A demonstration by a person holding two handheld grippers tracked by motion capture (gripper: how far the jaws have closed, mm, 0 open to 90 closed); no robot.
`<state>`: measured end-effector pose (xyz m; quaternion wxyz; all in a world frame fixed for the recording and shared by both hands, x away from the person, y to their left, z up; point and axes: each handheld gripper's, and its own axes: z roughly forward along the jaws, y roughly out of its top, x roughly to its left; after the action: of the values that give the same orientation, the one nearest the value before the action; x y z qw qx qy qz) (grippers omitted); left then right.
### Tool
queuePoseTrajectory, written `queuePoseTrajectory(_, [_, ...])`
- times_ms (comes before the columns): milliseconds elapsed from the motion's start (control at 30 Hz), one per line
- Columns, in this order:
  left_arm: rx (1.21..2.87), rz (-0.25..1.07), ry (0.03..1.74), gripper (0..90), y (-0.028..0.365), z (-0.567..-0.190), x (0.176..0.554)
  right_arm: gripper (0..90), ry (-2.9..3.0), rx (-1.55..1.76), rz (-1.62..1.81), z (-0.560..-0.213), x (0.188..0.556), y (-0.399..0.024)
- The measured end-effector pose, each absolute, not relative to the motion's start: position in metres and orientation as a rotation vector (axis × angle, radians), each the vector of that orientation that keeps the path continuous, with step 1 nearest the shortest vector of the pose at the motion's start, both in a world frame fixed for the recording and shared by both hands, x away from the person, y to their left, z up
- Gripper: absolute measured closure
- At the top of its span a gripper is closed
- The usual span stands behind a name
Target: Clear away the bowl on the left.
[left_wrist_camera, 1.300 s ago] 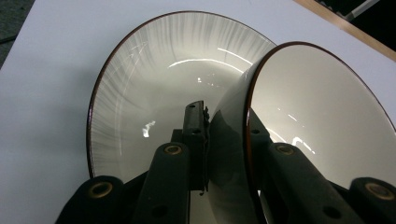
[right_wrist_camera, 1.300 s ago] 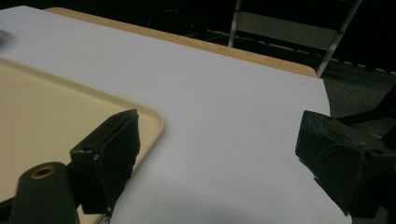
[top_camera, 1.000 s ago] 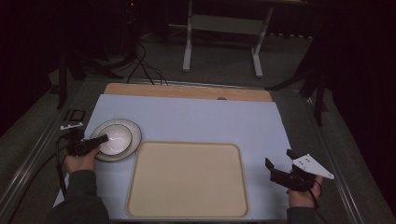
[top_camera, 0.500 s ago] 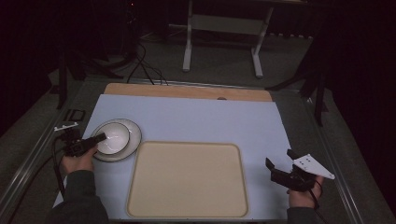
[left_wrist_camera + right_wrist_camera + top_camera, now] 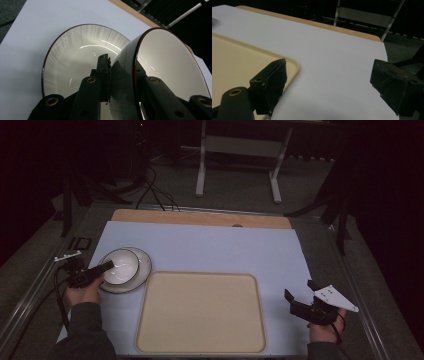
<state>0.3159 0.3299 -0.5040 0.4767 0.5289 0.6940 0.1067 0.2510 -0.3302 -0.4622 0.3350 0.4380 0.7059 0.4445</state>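
Note:
A white bowl (image 5: 120, 266) with a dark rim sits tilted over a white plate (image 5: 143, 270) at the left of the pale blue table. My left gripper (image 5: 102, 268) is shut on the bowl's near rim. In the left gripper view one jaw lies against the bowl's (image 5: 170, 62) outer wall and the other inside it, and the plate (image 5: 75, 57) lies underneath. My right gripper (image 5: 300, 290) hovers open at the table's right, with nothing between its jaws. In its own view the right gripper (image 5: 329, 67) faces bare table beside the tray's corner.
A large beige tray (image 5: 200, 312) lies at the front middle of the table, with its corner (image 5: 292, 65) near the right gripper. A wooden strip (image 5: 200, 217) runs along the far edge. Cables and a metal stand are on the floor beyond.
The left gripper has edged slightly up and right with the bowl in its grip, tipping the bowl on the plate. The right gripper has stayed still.

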Motion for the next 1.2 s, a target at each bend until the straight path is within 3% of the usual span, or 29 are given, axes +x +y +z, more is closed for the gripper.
queuePoseTrajectory(1200, [1.311, 0.23, 1.57, 75.8, 0.31, -0.487, 0.308, 13.6, 1.838, 1.142, 1.162, -0.462, 0.25, -0.331])
